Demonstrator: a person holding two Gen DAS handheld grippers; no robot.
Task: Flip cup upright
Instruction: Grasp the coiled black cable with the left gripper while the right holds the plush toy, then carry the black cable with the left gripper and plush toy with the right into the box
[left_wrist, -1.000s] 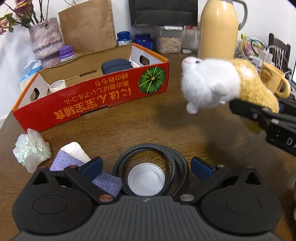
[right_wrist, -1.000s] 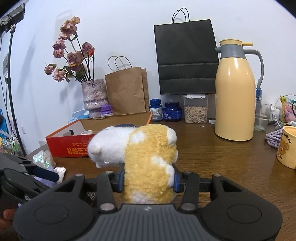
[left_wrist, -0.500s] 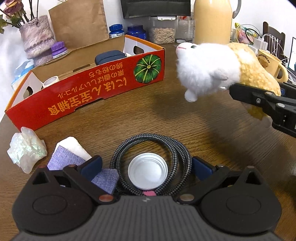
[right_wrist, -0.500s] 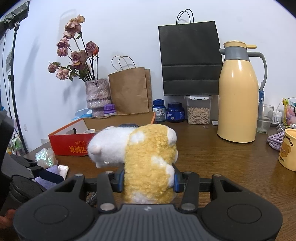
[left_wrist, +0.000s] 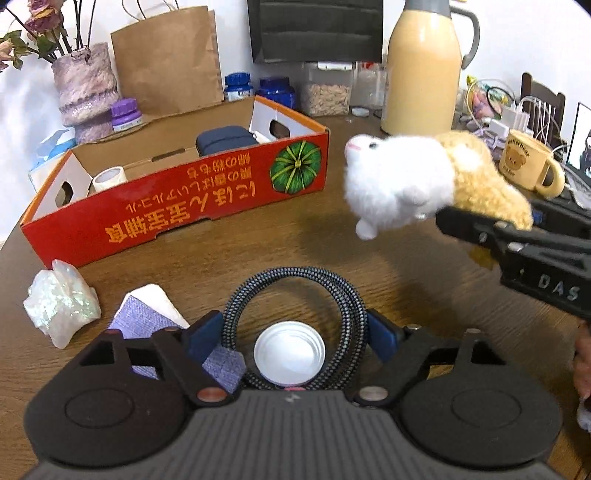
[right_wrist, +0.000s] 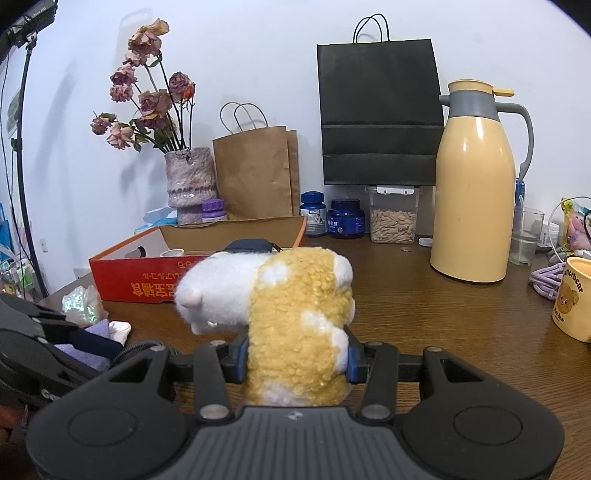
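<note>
Brown wood runs under everything, a cluttered worktop (left_wrist: 258, 251). At the far left of the left wrist view lies an iridescent crystal lump (left_wrist: 61, 306), with a purple cloth (left_wrist: 147, 325) just beside it. Behind them, across the upper left, stands a red cardboard box (left_wrist: 177, 195) printed with a green pumpkin.

At lower centre the left hand-held gripper (left_wrist: 293, 332) points down at a coil of braided cable (left_wrist: 236, 314). Inside the ring sits the cup (left_wrist: 289, 356); only a round white face shows, apparently its base turned up, and it rests on the wood. The jaws have just been closing, with coil and cup between them. The blue pads (left_wrist: 207, 332) now sit right at the coil's outer edges; from here I cannot tell whether they press on it or only hang beside it.

To the right, the right hand-held gripper (right_wrist: 295, 354) is clamped on the tan hind part of a white-and-tan plush toy (left_wrist: 402, 181). It holds the toy clear of the worktop, white head pointing toward the box. The right wrist view shows both pads sunk into the fur. At the back, right of centre, stands a tall cream thermos (left_wrist: 421, 74), and at the far right a yellow bear mug (left_wrist: 524, 166) stands upright near a tangle of cords.
</note>
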